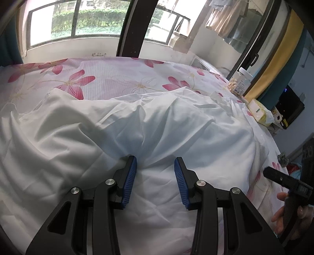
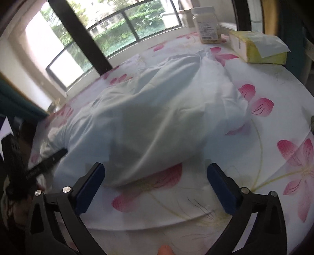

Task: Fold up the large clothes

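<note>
We note a home bedroom: floral bedsheet [image 1: 121, 78], hanging laundry [image 1: 225, 17] by the window [image 1: 78, 21], tissue pack [image 2: 257, 48].

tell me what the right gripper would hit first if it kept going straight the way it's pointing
Most likely the near edge of the white garment, which lies just ahead of the open right gripper. Depth is unclear, so it could touch the floral sheet first.

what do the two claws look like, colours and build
Both match: the left claw and right claw have black angular plastic linkage arms joined by round silver pivot bolts, ending in blue ribbed pads. No cables or sleeves show.
</note>
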The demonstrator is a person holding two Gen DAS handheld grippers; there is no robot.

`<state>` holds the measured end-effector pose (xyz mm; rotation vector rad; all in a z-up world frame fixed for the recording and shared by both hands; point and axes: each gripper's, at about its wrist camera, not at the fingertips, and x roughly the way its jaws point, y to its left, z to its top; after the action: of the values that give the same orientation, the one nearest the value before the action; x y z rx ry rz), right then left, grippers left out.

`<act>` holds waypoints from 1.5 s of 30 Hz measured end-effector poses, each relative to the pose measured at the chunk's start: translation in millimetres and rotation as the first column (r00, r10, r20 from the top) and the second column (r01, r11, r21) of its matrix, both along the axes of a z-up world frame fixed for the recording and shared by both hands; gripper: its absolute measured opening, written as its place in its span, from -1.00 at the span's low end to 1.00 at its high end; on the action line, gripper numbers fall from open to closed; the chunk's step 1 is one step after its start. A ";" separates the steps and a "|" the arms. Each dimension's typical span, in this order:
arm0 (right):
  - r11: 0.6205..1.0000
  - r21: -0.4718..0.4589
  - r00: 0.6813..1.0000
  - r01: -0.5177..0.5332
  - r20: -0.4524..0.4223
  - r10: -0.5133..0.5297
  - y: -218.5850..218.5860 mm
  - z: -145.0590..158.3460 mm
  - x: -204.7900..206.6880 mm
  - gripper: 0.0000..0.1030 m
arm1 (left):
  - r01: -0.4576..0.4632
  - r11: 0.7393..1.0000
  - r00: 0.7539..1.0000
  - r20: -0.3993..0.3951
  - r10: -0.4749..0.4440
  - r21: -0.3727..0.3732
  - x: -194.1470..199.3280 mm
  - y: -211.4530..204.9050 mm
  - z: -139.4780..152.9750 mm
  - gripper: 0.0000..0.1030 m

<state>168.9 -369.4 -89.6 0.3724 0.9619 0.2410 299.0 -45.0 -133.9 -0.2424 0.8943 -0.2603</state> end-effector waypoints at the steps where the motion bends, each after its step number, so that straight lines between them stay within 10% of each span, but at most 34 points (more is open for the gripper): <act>1: 1.000 0.007 1.000 0.007 0.000 -0.007 1.0 0.5 1.2 1.00 | 0.003 1.000 1.000 -0.001 -0.003 -0.006 0.2 1.3 -0.4 -0.18; 23: 0.984 0.176 0.995 -0.039 0.092 0.023 67.4 -1.3 78.3 0.95 | 0.024 0.996 1.000 -0.010 -0.025 -0.085 -2.5 11.1 -1.8 -0.18; 27: 0.993 0.115 0.995 -0.018 0.103 0.006 77.5 -4.4 81.6 0.09 | 0.028 0.996 1.000 -0.007 -0.028 -0.081 -3.8 11.0 -1.2 -0.18; 32: 0.991 0.126 0.995 -0.036 0.100 0.023 78.8 -7.0 81.5 -0.51 | 0.029 0.997 1.000 -0.002 -0.029 -0.076 -3.5 9.1 -1.6 -0.18; 45: 0.979 -0.200 0.955 -0.048 0.278 0.103 125.9 48.8 62.1 -0.76 | 0.064 0.994 0.998 0.014 -0.063 -0.088 -1.2 11.0 -2.8 -0.18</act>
<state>230.9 -243.5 -40.8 0.1181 0.7051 0.2623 297.8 -34.1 -136.7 -0.2943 0.8813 -0.3606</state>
